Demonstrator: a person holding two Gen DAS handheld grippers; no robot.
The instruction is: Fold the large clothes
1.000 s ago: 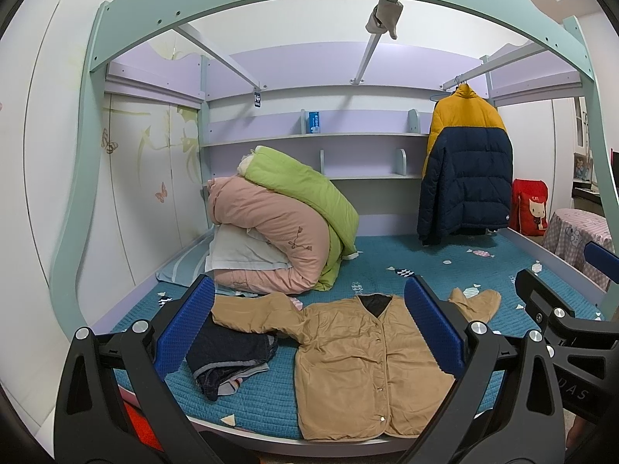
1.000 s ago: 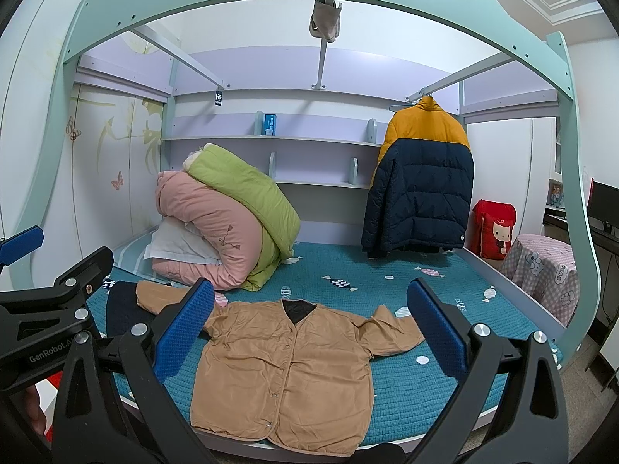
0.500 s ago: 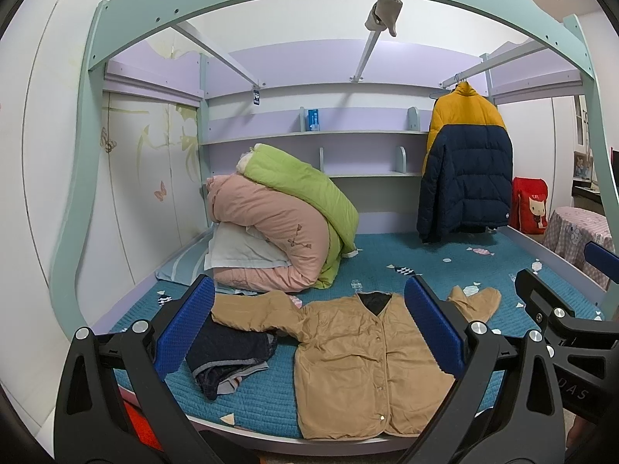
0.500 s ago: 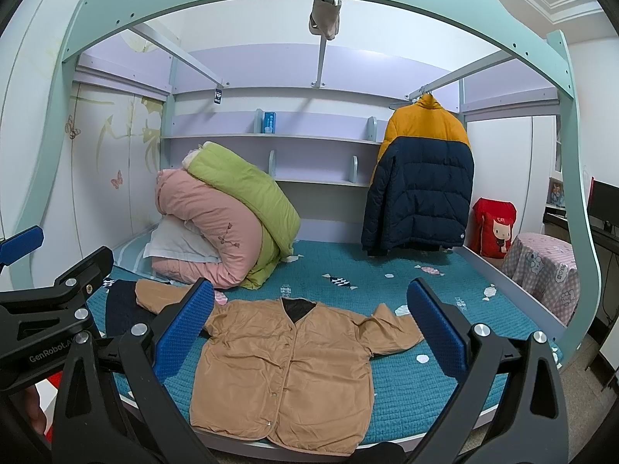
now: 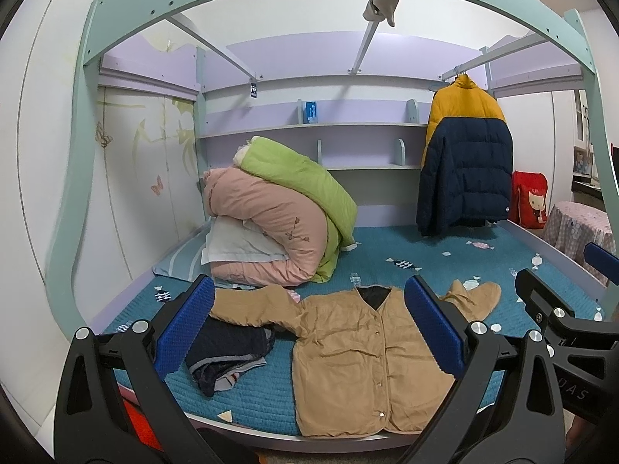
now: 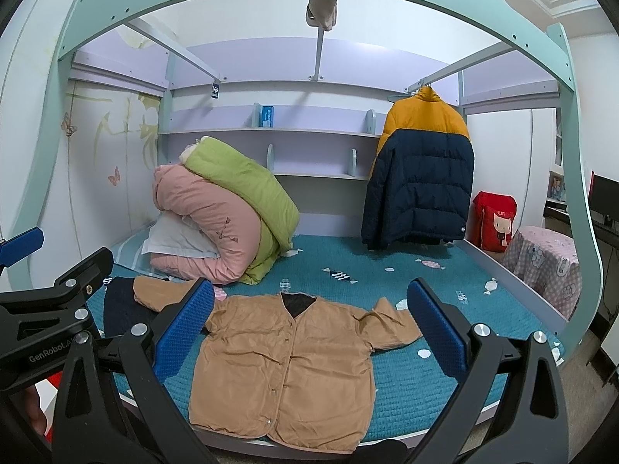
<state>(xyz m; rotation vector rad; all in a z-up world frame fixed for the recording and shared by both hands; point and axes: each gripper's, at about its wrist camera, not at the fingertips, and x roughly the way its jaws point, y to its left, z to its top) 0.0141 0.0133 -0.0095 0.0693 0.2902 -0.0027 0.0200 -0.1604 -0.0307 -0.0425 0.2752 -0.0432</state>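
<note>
A tan buttoned jacket lies flat, front up, near the front edge of the teal bed, both sleeves spread out. Its left sleeve rests over a crumpled dark garment. My left gripper is held open in front of the bed, well short of the jacket, with nothing between its blue pads. To its right my right gripper is also open and empty, facing the jacket's middle. Each gripper's black frame shows at the edge of the other's view.
Rolled pink and green quilts with a white pillow fill the back left of the bed. A yellow and navy puffer coat hangs at the back right. A red bag and a covered stool stand beside the bed.
</note>
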